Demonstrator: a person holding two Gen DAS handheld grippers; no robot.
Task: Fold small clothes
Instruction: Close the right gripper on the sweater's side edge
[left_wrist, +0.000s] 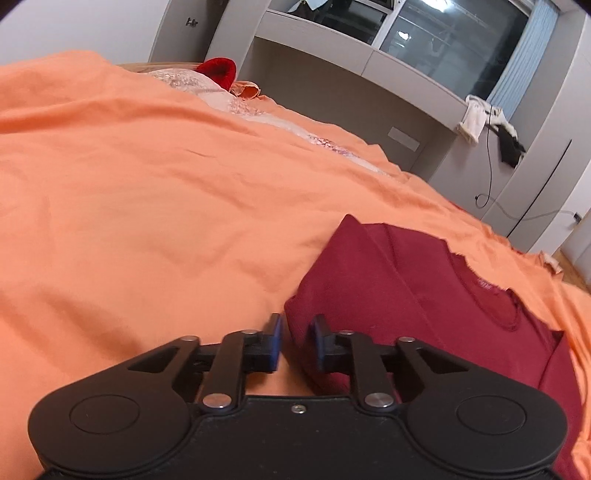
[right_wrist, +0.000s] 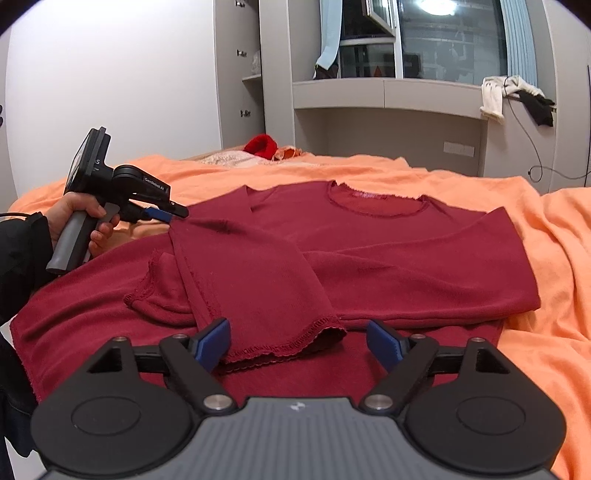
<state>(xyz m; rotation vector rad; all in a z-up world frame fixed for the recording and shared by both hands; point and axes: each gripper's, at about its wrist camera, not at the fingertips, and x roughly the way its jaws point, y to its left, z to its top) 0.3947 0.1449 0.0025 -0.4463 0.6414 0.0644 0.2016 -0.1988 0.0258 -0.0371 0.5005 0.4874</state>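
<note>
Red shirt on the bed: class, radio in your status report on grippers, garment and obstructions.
Left gripper nearly closed at red shirt edge, grip unclear. Right gripper open over folded sleeve. Shirt flat on orange sheet. Nothing blocking.

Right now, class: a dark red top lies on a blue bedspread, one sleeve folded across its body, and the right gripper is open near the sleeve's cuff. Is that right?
One detail is wrong: the bedspread is orange, not blue, as the right wrist view shows. The rest holds: the top is dark red, its sleeve lies folded across its body, and the right gripper is open near the cuff.
</note>
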